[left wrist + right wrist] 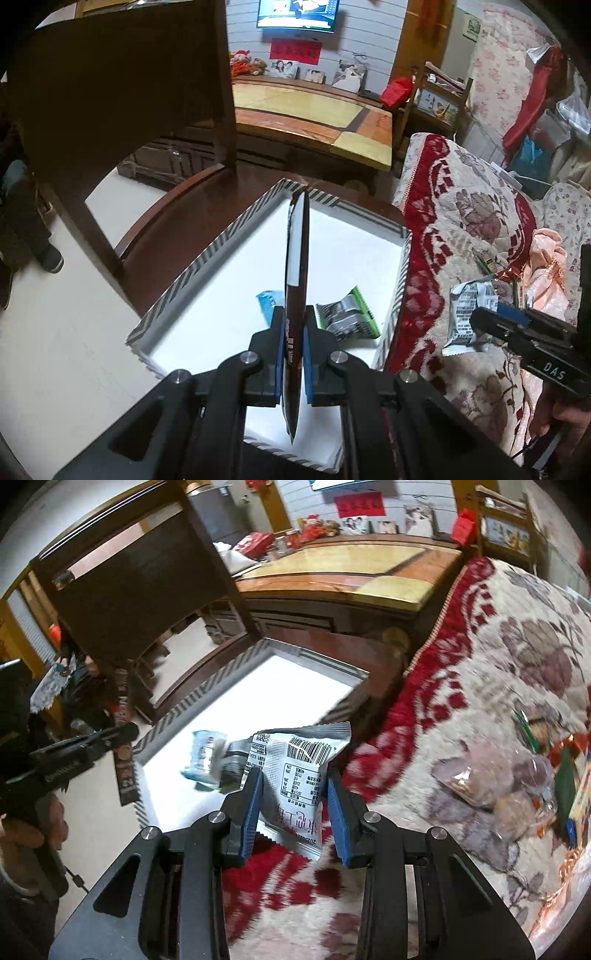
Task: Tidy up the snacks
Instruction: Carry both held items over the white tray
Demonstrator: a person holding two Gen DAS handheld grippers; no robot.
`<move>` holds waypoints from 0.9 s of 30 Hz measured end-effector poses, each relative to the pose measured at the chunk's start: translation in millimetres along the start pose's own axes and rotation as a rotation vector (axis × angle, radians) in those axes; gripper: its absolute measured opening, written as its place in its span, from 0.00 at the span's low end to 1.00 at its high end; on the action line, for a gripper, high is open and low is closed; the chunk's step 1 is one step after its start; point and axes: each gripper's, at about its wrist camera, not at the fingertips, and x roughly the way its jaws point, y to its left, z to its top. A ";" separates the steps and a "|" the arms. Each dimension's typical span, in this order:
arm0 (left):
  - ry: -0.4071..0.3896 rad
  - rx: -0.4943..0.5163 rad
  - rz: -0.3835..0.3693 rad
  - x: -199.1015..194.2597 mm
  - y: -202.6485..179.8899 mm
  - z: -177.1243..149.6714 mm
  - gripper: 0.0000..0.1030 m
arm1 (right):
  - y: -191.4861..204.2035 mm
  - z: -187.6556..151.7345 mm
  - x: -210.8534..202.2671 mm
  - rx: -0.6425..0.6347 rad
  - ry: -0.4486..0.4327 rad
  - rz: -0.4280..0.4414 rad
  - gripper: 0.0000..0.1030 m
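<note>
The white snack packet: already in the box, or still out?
Out: white snack packet is clamped in the right gripper, over the sofa beside the box.

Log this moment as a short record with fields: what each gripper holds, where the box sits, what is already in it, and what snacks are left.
left gripper: shut edge-on on a flat dark packet, held above the box
right gripper: shut on a silver-white packet, over the floral cover
box: white inside, striped rim, on the dark wooden chair seat beside the floral cover
in box: blue packet, green-and-silver packet
left over: clear bag of snacks and more packets on the cover
</note>
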 end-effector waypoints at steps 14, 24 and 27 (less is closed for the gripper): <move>0.020 -0.052 0.006 12.7 19.9 -7.4 0.09 | 48.7 13.0 17.4 -0.101 0.027 0.037 0.32; 0.036 -0.068 -0.001 23.9 26.1 -7.6 0.09 | 60.0 19.8 33.6 -0.126 0.050 0.048 0.32; 0.038 -0.069 0.005 26.5 27.0 -7.5 0.09 | 61.4 21.5 37.9 -0.128 0.056 0.050 0.32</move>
